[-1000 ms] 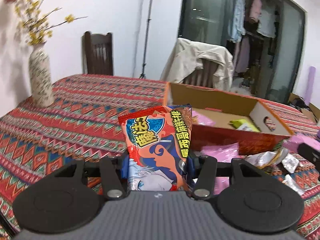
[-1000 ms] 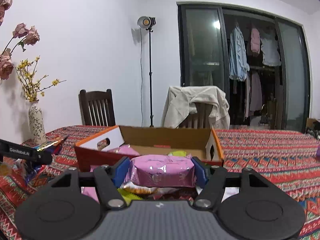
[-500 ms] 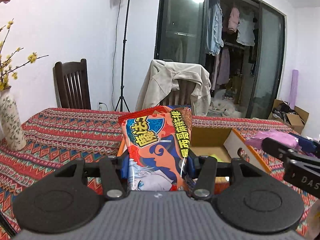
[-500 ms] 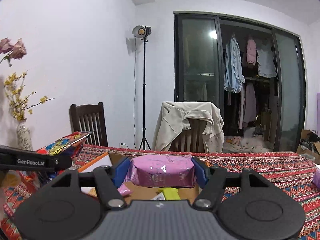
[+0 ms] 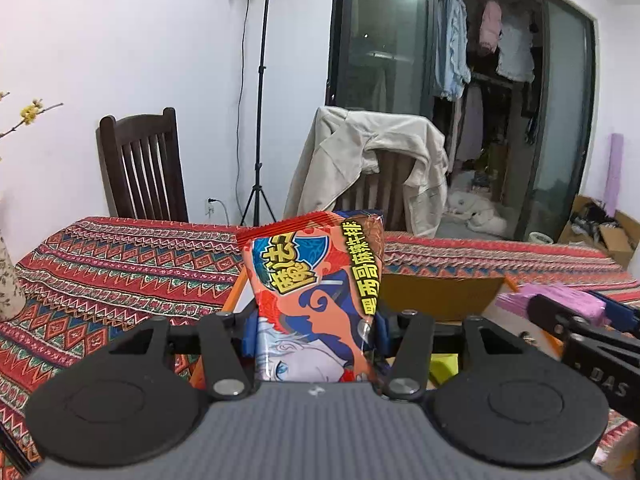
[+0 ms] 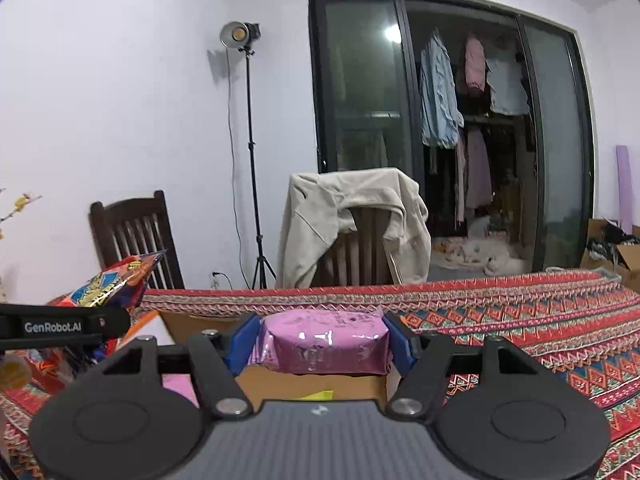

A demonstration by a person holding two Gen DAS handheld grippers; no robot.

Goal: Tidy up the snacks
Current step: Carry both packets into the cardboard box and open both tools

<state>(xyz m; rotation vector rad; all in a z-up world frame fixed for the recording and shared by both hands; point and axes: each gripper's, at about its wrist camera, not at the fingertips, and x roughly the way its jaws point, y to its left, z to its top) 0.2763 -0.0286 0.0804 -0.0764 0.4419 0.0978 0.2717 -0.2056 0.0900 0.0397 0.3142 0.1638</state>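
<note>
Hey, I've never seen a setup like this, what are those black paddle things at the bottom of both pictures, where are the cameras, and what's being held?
There is no robot here. A person holds a hand-operated two-finger gripper in each hand, and a wide-angle camera on each one looks forward along its fingers. The black shapes at the bottom are the gripper's own body.

In the left view, the left gripper is closed on a red and blue snack packet that stands upright. In the right view, the right gripper is closed on a pink snack pack held sideways.

Below both is an open cardboard box on a table with a patterned red tablecloth; something yellow-green lies inside. Each gripper also shows at the edge of the other's picture.
</note>
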